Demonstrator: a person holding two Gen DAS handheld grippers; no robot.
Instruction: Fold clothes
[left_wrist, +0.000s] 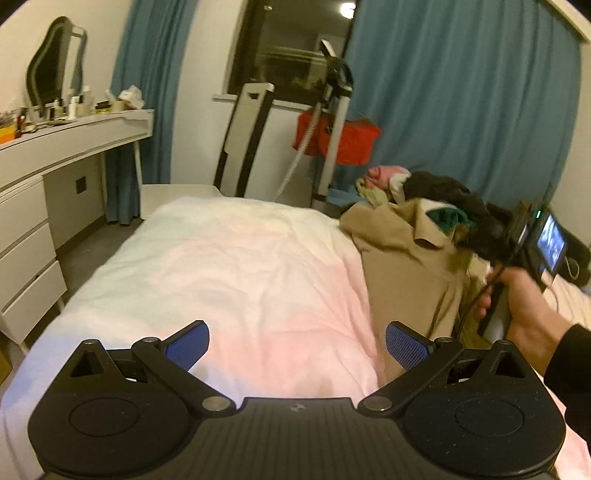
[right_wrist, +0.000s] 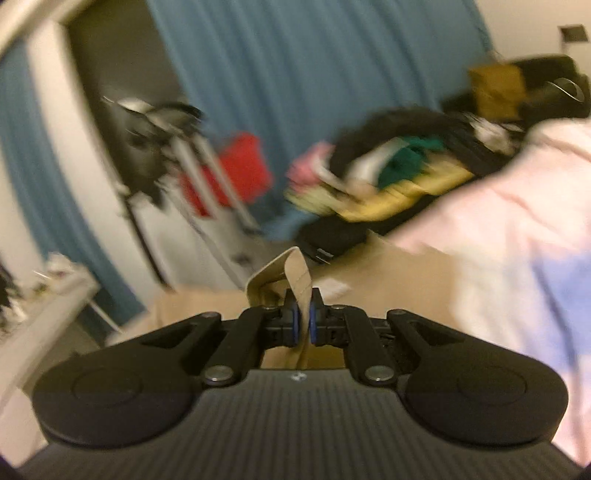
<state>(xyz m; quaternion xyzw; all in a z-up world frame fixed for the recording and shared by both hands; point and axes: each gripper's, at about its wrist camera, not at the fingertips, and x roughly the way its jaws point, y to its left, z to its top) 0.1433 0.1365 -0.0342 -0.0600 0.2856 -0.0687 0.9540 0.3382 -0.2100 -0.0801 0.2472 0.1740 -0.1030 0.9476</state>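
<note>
A tan garment (left_wrist: 402, 258) lies on the right side of the bed (left_wrist: 229, 266), which has a pale pink and white cover. My left gripper (left_wrist: 297, 345) is open and empty, low over the bed's near end, left of the garment. My right gripper (right_wrist: 303, 319) is shut on a strip of the tan garment (right_wrist: 297, 277), which stands up between the pads; more tan cloth (right_wrist: 388, 273) spreads beyond. In the left wrist view the hand with the right gripper's handle (left_wrist: 524, 273) is at the garment's right edge. The right wrist view is motion-blurred.
A pile of mixed clothes (left_wrist: 436, 199) sits at the bed's far right corner, also in the right wrist view (right_wrist: 391, 170). A white dresser (left_wrist: 48, 177) stands left of the bed. A steamer stand (left_wrist: 332, 122) with a red bag and blue curtains (left_wrist: 461, 103) are behind.
</note>
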